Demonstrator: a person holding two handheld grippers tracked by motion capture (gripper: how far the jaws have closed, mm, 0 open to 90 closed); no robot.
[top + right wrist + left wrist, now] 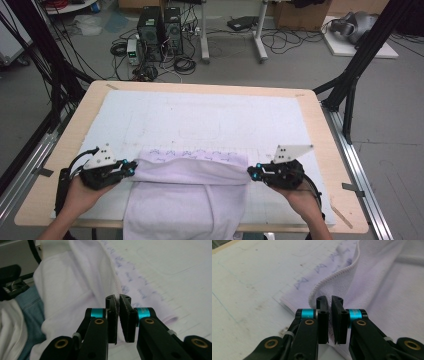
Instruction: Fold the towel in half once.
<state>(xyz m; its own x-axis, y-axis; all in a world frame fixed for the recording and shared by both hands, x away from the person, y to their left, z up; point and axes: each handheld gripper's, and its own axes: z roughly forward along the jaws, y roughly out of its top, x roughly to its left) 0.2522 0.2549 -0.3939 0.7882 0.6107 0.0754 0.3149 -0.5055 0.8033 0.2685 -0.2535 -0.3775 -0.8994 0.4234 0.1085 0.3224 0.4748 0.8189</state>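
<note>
The surface (310, 107), covered by a white sheet, carries a pale lilac towel (185, 192) at its 6 o'clock edge, folded over and hanging off the near rim. The cloth is soft terry with a stitched hem and faint blue marks along its far strip. The left tool (131, 169) at 9 o'clock of the towel and the right tool (251, 172) at 3 o'clock each pinch a hem corner, jaws nearly closed.
</note>
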